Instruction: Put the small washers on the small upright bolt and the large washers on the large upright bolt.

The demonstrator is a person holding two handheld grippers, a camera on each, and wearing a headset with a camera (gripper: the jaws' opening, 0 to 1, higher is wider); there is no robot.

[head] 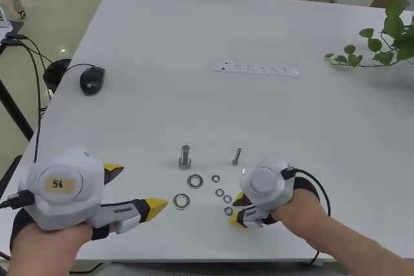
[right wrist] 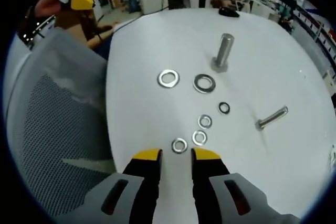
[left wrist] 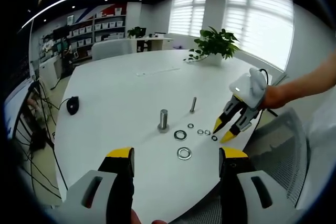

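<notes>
Yellow-tipped jaws of the left gripper [head: 137, 189] stand spread wide over the near edge of the counter [head: 310, 114], holding nothing. One tip is just beside the nearer of the two large washers [head: 182, 201]. The right gripper [head: 234, 210] hangs low at the other side. In the right gripper view its jaws are parted by a narrow gap and hold nothing, with the closest of the four small washers [right wrist: 179, 145] lying just ahead of the tips.

All six washers lie flat on the counter between the grippers. The small washers run in a loose line away from the right gripper, and the large ones lie to their left in the head view, one behind the other. Behind them stand the large bolt [head: 185, 157] and the small bolt [head: 237, 156], each upright on its head, well apart from each other, with no washer on either.

Farther back lies a white power strip [head: 254, 68]. A dark mouse [head: 91, 80] sits near the left edge and a green plant [head: 388, 37] at the far right.
</notes>
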